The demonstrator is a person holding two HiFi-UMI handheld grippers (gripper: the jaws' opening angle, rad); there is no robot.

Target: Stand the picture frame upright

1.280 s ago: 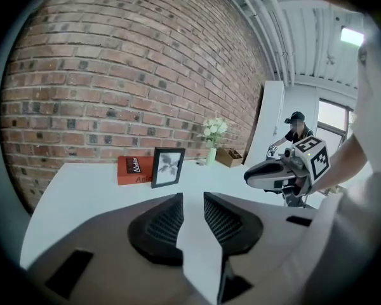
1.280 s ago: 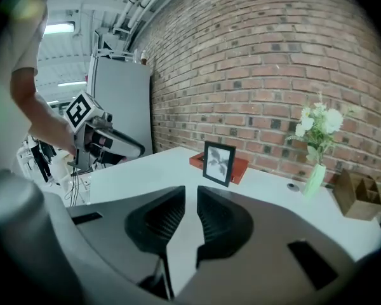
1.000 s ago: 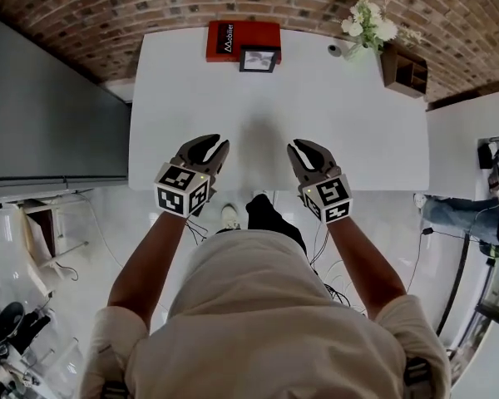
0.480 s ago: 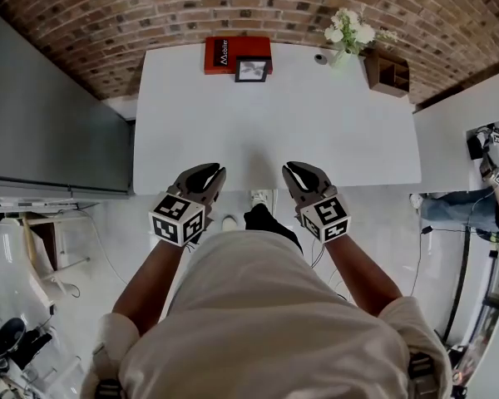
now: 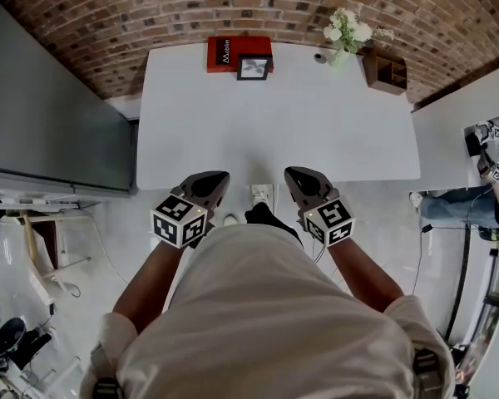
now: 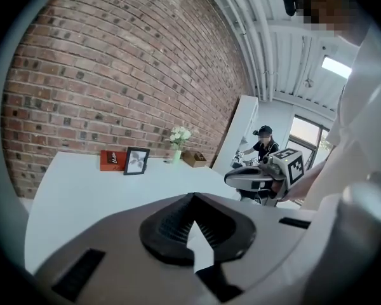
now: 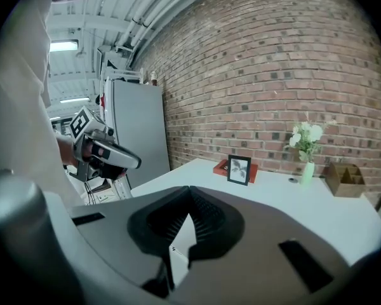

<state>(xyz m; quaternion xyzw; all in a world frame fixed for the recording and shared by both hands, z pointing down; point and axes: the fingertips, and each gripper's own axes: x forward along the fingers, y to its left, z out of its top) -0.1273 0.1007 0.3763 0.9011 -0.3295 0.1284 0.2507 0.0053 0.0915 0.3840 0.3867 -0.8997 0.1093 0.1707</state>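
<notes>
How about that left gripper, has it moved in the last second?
Yes. The left gripper has pulled back toward the person: it reached over the white table before, and now sits at the table's near edge.

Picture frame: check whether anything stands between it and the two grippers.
Nothing visible does. The picture frame stands upright at the far edge of the table, in front of the red box. Only bare table top lies between it and the left gripper and right gripper at the near edge. Both jaws have just closed on nothing.
</notes>
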